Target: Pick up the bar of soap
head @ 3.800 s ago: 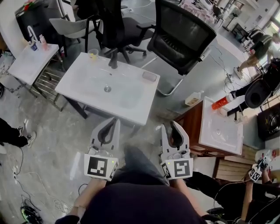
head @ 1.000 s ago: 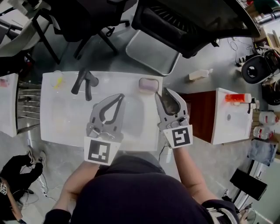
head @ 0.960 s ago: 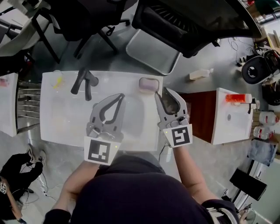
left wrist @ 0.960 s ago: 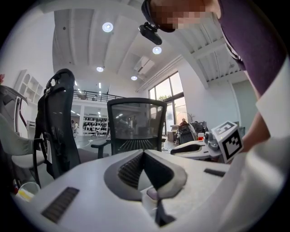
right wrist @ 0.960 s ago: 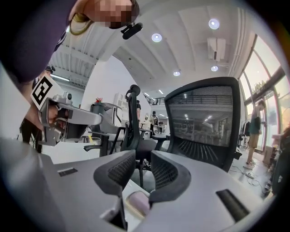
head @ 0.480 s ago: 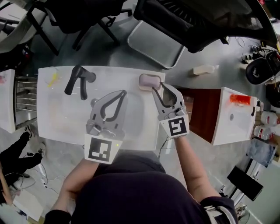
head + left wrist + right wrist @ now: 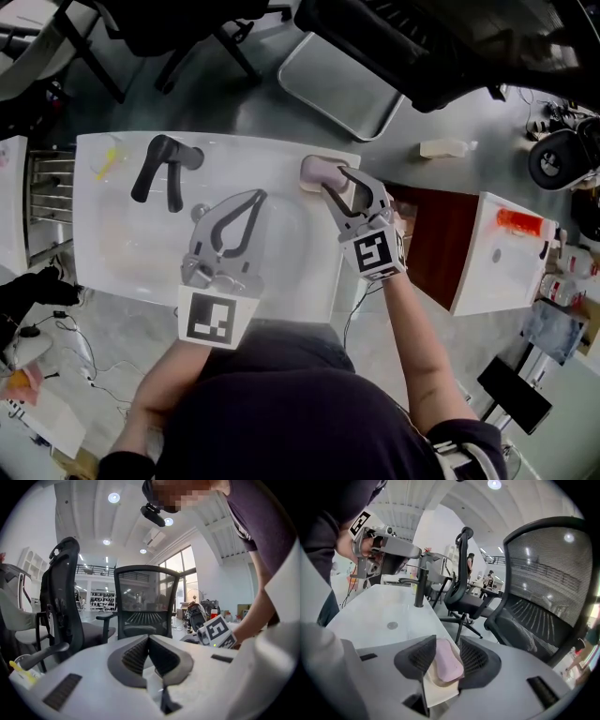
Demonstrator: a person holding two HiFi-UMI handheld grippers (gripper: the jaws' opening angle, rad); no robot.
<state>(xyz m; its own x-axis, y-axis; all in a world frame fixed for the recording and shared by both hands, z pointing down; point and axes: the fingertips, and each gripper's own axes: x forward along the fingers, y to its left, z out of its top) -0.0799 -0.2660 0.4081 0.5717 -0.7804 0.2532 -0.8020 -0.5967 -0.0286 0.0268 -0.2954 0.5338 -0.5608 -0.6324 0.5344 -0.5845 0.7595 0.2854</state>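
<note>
A pink bar of soap [image 7: 316, 170] lies in a cream dish [image 7: 438, 689] on the back right corner of the white sink [image 7: 122, 253]. My right gripper [image 7: 334, 180] reaches over that corner. Its jaws have just been opening, and in the right gripper view the soap [image 7: 448, 662] sits between the ribbed pads with a gap on the left side, so my right gripper [image 7: 446, 642] stands open around it. My left gripper [image 7: 259, 195] hovers over the basin, shut and empty; in the left gripper view my left gripper [image 7: 149, 638] shows its tips meeting.
A black faucet [image 7: 157, 169] stands at the sink's back left, with a drain [image 7: 200, 212] in the basin. A cup with something yellow [image 7: 109, 161] sits at the far left corner. Office chairs [image 7: 441, 47] stand behind. A second sink [image 7: 502, 272] on a wooden cabinet is to the right.
My right gripper has dropped and moved forward onto the soap, and its jaws now stand wider around it. My left gripper has sunk slightly over the basin.
</note>
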